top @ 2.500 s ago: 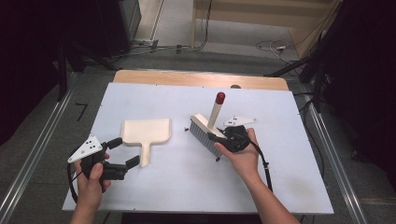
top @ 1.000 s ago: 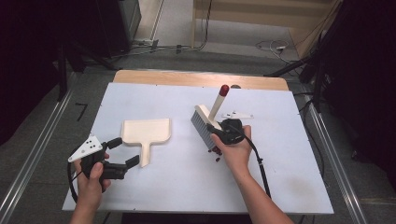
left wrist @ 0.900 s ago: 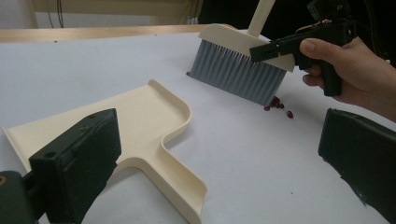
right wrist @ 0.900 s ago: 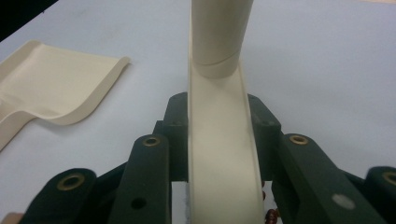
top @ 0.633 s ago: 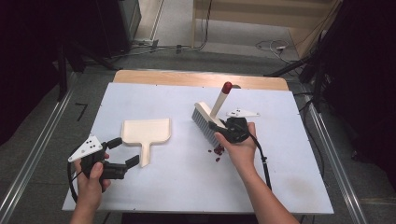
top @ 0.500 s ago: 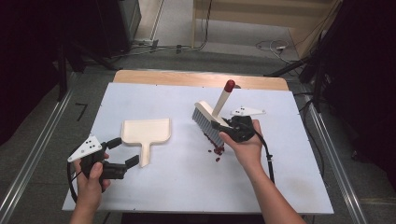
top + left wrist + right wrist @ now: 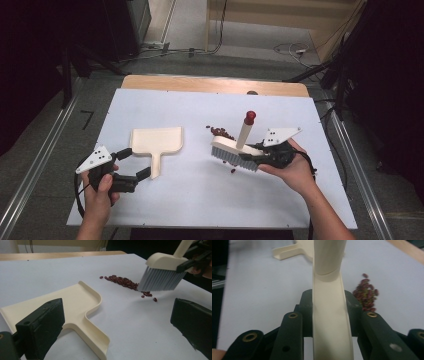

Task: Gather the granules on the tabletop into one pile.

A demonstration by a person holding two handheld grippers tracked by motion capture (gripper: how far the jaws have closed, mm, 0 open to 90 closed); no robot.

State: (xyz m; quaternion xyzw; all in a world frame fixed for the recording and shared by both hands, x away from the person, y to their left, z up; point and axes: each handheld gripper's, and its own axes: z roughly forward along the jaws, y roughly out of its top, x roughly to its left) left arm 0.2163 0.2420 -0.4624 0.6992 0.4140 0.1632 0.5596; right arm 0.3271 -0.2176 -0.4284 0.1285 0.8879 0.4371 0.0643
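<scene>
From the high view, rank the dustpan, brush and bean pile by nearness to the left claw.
1. dustpan: its handle lies just beside the left claw.
2. brush: to the right, held in the right claw.
3. bean pile: just behind the brush.

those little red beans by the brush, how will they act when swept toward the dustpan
The beans are small, rounded and loose, so they will probably roll and scatter; a few strays already lie apart. The dustpan looks light and unheld, so it might slide.

White counter [image 7: 200,200] with a wooden far edge.
On it lie a cream dustpan [image 7: 156,142] and, well apart, a small heap of red beans [image 7: 221,132].
</scene>
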